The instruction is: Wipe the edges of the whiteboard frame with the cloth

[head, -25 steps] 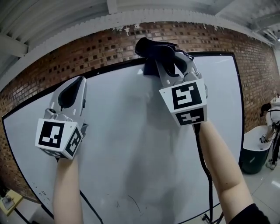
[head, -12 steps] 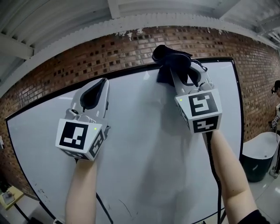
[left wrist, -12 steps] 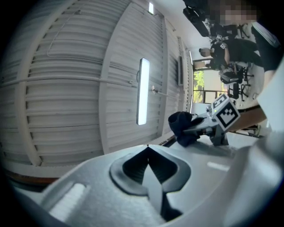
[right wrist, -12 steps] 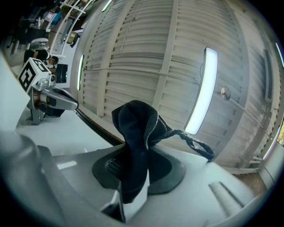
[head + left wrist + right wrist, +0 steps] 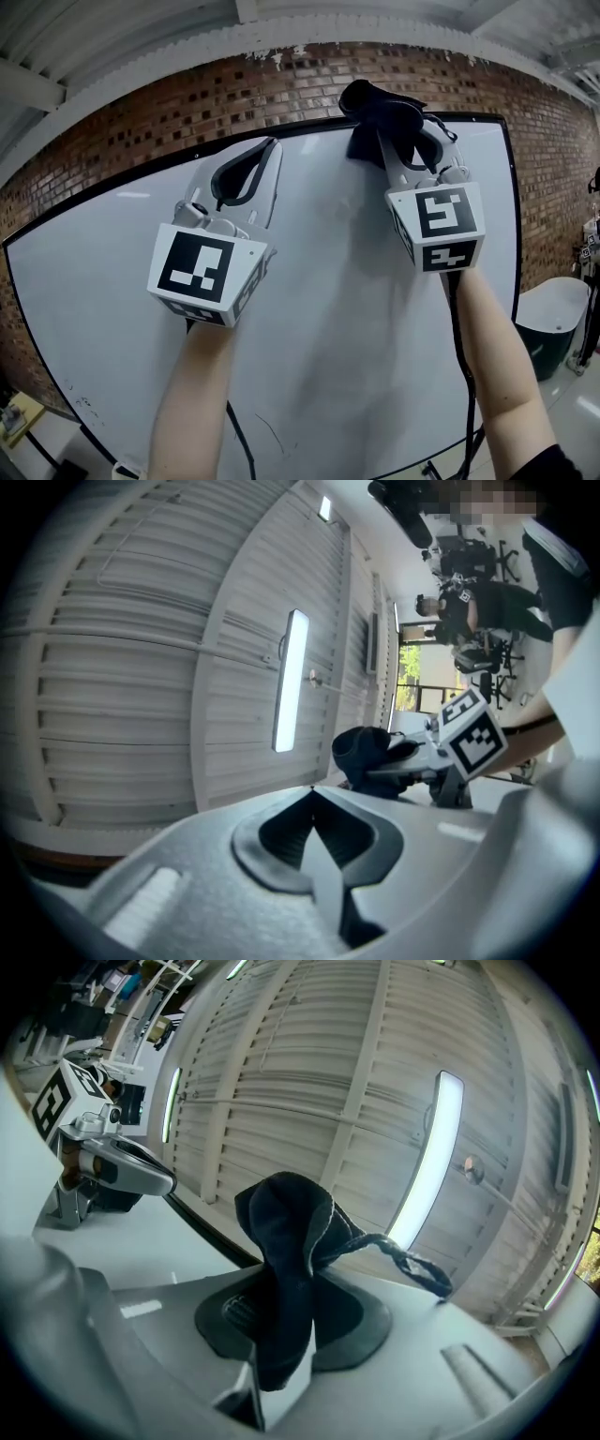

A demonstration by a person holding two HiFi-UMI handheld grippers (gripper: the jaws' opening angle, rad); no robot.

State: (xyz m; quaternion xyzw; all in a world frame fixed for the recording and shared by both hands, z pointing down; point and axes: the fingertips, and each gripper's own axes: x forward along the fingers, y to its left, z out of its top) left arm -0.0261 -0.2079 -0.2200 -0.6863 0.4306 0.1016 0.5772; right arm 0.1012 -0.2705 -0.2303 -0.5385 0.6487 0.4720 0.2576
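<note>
The whiteboard (image 5: 319, 309) stands before a brick wall, ringed by a thin black frame (image 5: 478, 116). A dark cloth (image 5: 373, 111) is bunched on the frame's top edge, right of the middle, with my right gripper (image 5: 398, 127) shut on it. In the right gripper view the cloth (image 5: 286, 1260) sticks up from between the jaws, and the black frame (image 5: 211, 1237) runs just behind it. My left gripper (image 5: 269, 148) is held against the board below the top edge, left of the cloth. Its jaws meet at the tips with nothing in them (image 5: 312, 791).
The brick wall (image 5: 141, 122) and a ribbed white ceiling with strip lights (image 5: 286, 682) lie past the top edge. A white-and-green tub (image 5: 544, 328) sits on the floor at the right. A black cable (image 5: 464, 375) hangs along my right arm. People stand in the far room (image 5: 487, 602).
The right gripper has carried the cloth to the right along the top frame edge. The left gripper has followed, to the right and a little higher.
</note>
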